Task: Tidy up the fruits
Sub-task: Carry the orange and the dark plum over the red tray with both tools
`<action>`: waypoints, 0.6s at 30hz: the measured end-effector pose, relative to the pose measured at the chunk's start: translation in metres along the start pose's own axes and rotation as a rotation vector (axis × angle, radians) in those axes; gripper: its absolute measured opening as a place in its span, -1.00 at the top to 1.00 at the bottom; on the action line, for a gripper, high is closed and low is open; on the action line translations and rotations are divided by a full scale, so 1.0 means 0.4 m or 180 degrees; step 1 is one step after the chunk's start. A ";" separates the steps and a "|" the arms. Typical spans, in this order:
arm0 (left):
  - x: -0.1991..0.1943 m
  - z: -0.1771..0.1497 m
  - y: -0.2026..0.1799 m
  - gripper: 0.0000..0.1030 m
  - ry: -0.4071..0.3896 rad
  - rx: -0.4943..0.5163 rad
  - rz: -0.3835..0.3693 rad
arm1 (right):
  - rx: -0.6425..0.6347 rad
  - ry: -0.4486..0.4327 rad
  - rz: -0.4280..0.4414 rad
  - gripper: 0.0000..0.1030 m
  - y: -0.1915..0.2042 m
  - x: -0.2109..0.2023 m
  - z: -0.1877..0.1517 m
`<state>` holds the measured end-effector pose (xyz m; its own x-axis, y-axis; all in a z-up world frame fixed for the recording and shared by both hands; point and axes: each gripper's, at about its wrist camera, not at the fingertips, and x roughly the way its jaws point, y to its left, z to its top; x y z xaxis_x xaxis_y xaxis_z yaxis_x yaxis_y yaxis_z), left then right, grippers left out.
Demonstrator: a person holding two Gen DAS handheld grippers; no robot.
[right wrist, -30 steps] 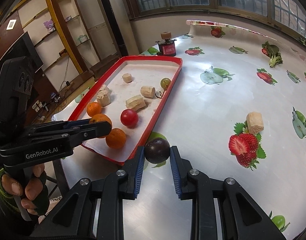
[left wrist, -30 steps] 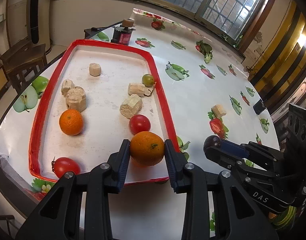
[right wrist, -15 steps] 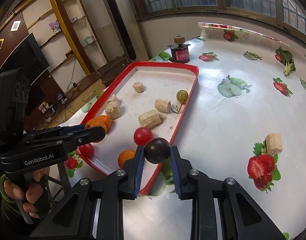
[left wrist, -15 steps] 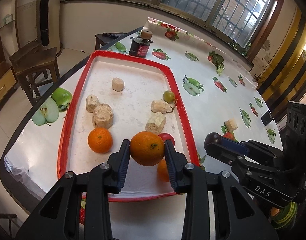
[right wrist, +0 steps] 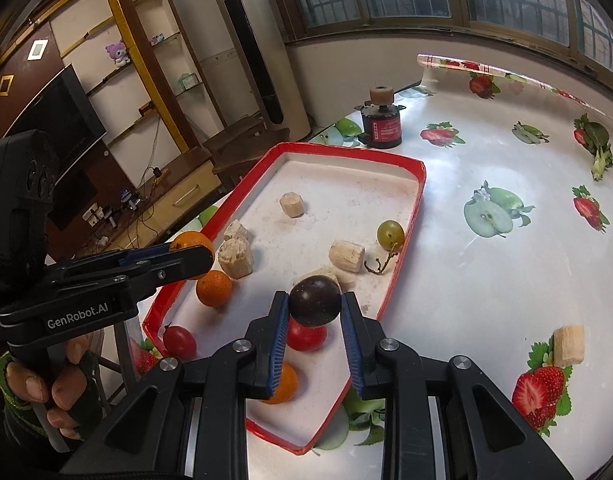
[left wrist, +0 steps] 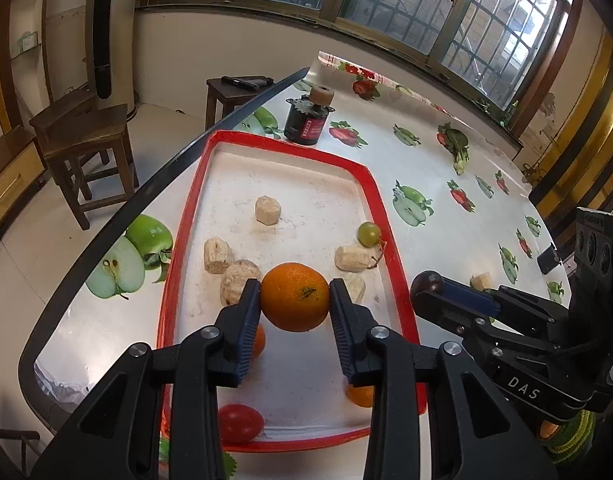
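A person's left tool is clamped on an orange held above the near half of a red-rimmed tray, the fruit squeezed between both pads with its dark stem scar facing the camera. To that side, the right tool grips a dark plum over the tray's near right part, its jaws closed tight on the round fruit; neither fruit has a long axis to speak of. In the tray below lie two smaller oranges, one by the left rim and one at the near end partly hidden behind a finger of the right tool, and two red tomatoes, one in the near left corner and one under the plum. Farther in are five pale, crumbly chunks, the farthest alone near the tray's middle, and a single green grape against the right rim, its stem trailing toward the near end. A sixth chunk sits outside the tray on the fruit-printed surface, well to the right. Beyond the tray's far end stands a dark jar with a cork-like top.
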<state>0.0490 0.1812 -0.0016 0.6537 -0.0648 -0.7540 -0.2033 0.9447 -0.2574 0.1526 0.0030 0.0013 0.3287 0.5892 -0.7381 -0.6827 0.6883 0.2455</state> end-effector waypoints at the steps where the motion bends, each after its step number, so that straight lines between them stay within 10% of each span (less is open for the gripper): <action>1: 0.003 0.008 0.004 0.38 -0.0004 -0.0001 0.0012 | 0.0004 -0.0002 -0.0001 0.48 -0.001 0.005 0.008; 18: 0.158 0.125 0.094 0.38 0.0198 -0.0154 0.0278 | 0.0034 0.0156 -0.0015 0.46 -0.013 0.188 0.139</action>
<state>0.1189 0.2287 -0.0287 0.5857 -0.0040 -0.8105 -0.2934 0.9311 -0.2167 0.2171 0.0673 -0.0206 0.2994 0.5646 -0.7691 -0.6740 0.6958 0.2484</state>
